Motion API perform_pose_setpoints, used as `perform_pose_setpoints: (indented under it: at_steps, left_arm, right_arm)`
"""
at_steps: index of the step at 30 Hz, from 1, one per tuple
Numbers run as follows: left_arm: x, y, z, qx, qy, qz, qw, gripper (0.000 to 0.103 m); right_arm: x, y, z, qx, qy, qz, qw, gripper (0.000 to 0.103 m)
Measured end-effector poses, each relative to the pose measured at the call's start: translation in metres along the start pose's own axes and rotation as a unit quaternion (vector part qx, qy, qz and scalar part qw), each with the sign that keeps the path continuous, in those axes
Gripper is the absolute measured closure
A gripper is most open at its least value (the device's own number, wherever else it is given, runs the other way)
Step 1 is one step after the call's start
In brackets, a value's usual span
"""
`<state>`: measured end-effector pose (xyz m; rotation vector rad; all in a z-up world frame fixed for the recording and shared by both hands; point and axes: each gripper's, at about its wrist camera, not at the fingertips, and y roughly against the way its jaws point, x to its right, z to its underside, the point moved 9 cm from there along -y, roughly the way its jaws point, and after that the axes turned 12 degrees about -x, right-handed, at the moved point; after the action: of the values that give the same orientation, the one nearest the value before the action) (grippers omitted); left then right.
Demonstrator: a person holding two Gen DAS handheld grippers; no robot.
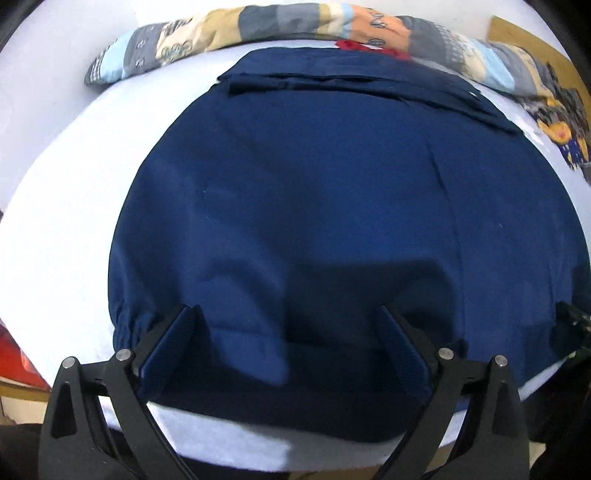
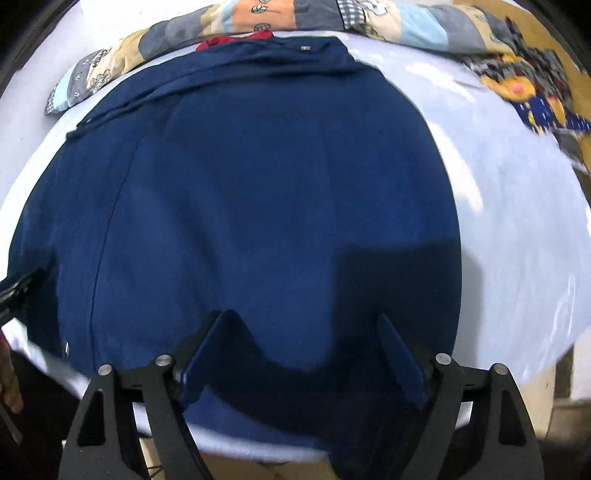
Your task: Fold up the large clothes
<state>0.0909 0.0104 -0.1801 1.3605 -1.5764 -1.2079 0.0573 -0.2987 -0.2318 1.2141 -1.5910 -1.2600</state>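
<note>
Both sets of jaws stand spread with nothing pinched: the left gripper (image 1: 288, 314) and right gripper (image 2: 304, 321) hover over the near hem of the navy garment (image 1: 314, 192), which lies flat on the white-sheeted bed (image 1: 66, 192). The next grasp probably wants both near corners taken evenly — the corner at 7 o'clock in the left view is gathered. A patchwork quilt (image 1: 258, 22) and a red cloth (image 2: 236, 38) lie at 12 o'clock; the garment's far edge is layered, its type unclear.

Matt navy cloth garment (image 1: 314, 206), seemingly smooth
</note>
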Motion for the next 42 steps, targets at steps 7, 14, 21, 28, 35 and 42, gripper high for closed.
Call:
perform_pose_setpoints:
  at_steps: [7, 14, 21, 28, 35, 42]
  left_arm:
    - [0.023, 0.011, -0.002, 0.042, 0.042, 0.021, 0.998, 0.004]
    - [0.03, -0.018, -0.004, 0.025, 0.026, -0.011, 0.9993, 0.0]
    - [0.019, -0.022, -0.009, 0.015, 0.029, -0.003, 0.9995, 0.0]
    - [0.031, -0.018, 0.003, 0.013, 0.036, -0.001, 0.9993, 0.0]
    - [0.03, -0.018, 0.004, 0.017, 0.037, 0.0, 0.9992, 0.0]
    - [0.031, -0.017, 0.006, 0.03, 0.033, -0.005, 0.999, 0.0]
  right_arm:
    - [-0.029, 0.036, -0.022, 0.101, 0.014, -0.022, 0.995, 0.025]
    - [-0.048, -0.004, -0.026, 0.045, 0.037, 0.011, 0.998, 0.017]
    - [-0.051, -0.013, -0.011, 0.025, 0.019, -0.004, 0.999, 0.0]
    - [-0.052, -0.015, -0.006, -0.018, -0.013, -0.012, 1.0, 0.0]
    - [-0.053, -0.012, 0.0, 0.02, -0.01, -0.003, 1.0, 0.0]
    - [-0.052, -0.015, -0.004, 0.017, 0.001, 0.0, 1.0, 0.0]
